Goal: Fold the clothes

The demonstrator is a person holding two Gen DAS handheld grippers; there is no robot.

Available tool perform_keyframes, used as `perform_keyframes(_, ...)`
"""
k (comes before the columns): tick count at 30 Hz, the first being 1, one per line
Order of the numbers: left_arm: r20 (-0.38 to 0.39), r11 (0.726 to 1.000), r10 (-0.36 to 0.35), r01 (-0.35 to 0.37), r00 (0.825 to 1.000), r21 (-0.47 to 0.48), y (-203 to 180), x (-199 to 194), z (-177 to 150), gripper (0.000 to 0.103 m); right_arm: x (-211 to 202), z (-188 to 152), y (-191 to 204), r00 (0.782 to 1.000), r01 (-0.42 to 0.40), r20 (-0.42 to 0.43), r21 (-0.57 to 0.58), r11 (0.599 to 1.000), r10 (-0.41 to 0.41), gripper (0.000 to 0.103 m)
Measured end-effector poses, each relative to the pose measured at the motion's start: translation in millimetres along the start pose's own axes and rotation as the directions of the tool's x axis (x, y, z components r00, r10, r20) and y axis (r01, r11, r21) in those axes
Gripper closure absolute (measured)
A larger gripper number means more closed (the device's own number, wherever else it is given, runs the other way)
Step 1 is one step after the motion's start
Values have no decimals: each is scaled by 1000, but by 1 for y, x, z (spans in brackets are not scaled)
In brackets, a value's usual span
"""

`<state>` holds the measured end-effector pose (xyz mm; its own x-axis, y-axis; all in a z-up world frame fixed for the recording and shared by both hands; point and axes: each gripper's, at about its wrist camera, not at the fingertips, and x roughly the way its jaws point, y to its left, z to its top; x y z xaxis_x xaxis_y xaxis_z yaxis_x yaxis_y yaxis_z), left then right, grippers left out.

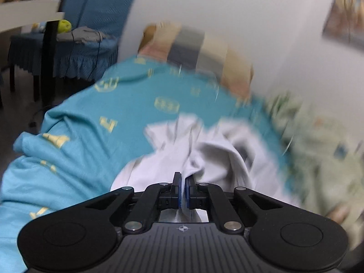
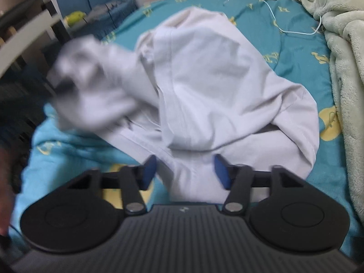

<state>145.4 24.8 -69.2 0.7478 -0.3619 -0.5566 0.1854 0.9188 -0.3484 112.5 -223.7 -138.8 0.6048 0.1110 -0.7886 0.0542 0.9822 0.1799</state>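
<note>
A pale grey-white garment (image 2: pixel 216 79) lies crumpled on the teal bed sheet (image 2: pixel 295 45). My right gripper (image 2: pixel 185 170) stands open over its near edge. A bunch of the cloth lies between the blue pads (image 2: pixel 149 173), which stay well apart. The garment's left part (image 2: pixel 91 79) is raised and blurred. In the left wrist view my left gripper (image 1: pixel 183 180) is shut on a fold of the same garment (image 1: pixel 204 150), and the cloth runs up from between the closed pads. The sheet (image 1: pixel 91 113) spreads out behind it.
A fluffy green blanket (image 2: pixel 341 68) is heaped along the bed's right side. A white cable (image 2: pixel 273 16) trails across the sheet near the striped pillow (image 1: pixel 193 45). Left of the bed stand a blue-covered chair (image 1: pixel 91 22) and a white table (image 1: pixel 29 18).
</note>
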Motion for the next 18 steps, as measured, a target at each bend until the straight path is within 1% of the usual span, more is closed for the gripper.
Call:
perform_keyframes(1,21,1000,-12,12,1000,-22,4,-4,4,99,1,0,-1,1000,14,0,6,1000,-14,80)
perform_keyframes(2,42,999,-23,25,999,-44,8,-7,7,99,0,0,-4,1000,19,6,21,1000,-19,85)
perform_keyframes(3,52,998,-27,30,998,-60,12,-8,10,99,-2,0,-7,1000,23,13,36,999,-23,87)
perform_keyframes(7,13,999,13,-12,1000,-44,13,-3,10,98,-20,2,-21,997,24,73,100,995,-32,96)
perform_keyframes(8,9,999,20,-20,1000,-34,12,-3,10,97,-27,3,-24,995,24,95,114,993,-35,100)
perform_keyframes(9,8,999,26,-26,1000,-25,12,-4,10,95,-33,4,-27,992,22,118,128,992,-38,100)
perform_keyframes(10,8,999,34,-34,999,-16,11,-5,10,91,-40,6,-30,989,17,142,139,990,-37,100)
perform_keyframes(11,11,999,42,-42,999,-7,10,-7,9,84,-47,8,-33,986,4,165,152,988,-30,100)
perform_keyframes(13,26,999,52,-52,998,14,6,-16,7,78,-57,12,-40,980,-23,199,176,984,-13,100)
perform_keyframes(14,36,998,49,-50,998,36,2,-23,5,78,-61,14,-43,978,-35,211,185,982,-5,100)
perform_keyframes(16,55,996,43,-48,998,80,-5,-37,1,78,-65,15,-47,976,-57,215,192,980,15,100)
perform_keyframes(18,67,990,30,-38,997,138,-15,-52,-4,73,-61,15,-48,980,-84,191,194,977,47,100)
